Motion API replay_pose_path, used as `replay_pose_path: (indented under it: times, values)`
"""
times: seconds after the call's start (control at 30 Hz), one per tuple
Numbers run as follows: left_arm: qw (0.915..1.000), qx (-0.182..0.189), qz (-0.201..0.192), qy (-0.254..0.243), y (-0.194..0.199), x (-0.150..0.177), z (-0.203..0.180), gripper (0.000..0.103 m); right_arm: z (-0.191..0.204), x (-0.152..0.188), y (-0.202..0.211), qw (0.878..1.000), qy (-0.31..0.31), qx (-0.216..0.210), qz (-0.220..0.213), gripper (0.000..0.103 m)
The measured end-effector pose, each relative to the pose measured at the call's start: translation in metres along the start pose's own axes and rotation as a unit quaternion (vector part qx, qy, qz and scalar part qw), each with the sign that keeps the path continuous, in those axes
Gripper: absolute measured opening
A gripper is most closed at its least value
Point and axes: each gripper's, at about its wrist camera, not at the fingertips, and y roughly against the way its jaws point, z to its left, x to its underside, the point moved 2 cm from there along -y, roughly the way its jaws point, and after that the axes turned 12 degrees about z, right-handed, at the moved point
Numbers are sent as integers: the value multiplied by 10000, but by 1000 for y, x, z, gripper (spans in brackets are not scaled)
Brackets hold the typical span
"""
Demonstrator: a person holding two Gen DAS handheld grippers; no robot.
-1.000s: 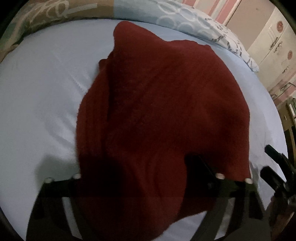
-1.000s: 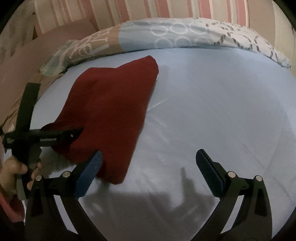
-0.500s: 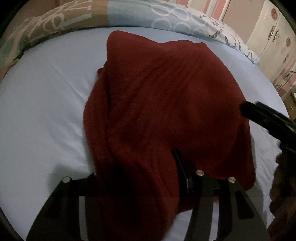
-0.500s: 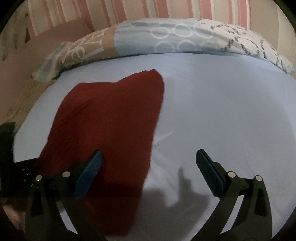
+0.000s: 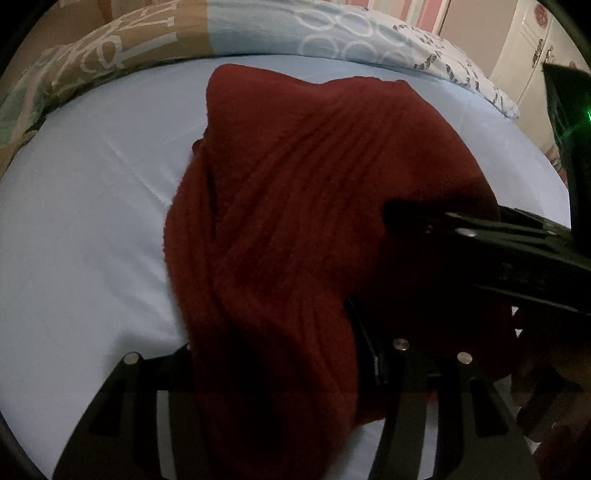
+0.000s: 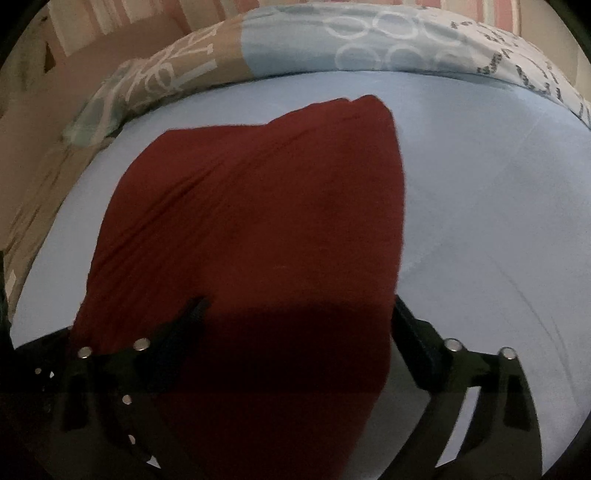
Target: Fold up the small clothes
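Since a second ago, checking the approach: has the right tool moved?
Yes. The right tool moved left across the light blue bedsheet and now straddles the dark red knitted garment.

bed w/ pale blue sheet [image 5: 92,229], patterned pillow [image 6: 369,44] along far edge, white cabinet [image 5: 532,55] at right.

One red garment [image 5: 295,229], one blue sheet [image 5: 92,221], one patterned pillow [image 5: 258,33], two grippers [image 5: 273,354] [image 6: 295,321].

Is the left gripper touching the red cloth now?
Touching. In the left wrist view, the left gripper has the red cloth bunched between its fingers, and the fabric drapes over the left one.
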Motion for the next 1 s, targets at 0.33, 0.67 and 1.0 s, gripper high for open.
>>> replay_pose_path:
  times: [0.33, 0.67, 1.0]
  values:
    - [9994, -206, -284, -48, 6, 5, -8, 40, 16, 1, 11, 9971, 640, 375, -147, 52]
    - [9985, -274, -464, 133, 21, 8, -14, 32, 22, 7, 31, 9946, 880, 269, -471, 45]
    - [9966, -97, -801, 164, 102, 35, -52, 30, 14, 46, 126, 9903, 1008, -267, -918, 44]
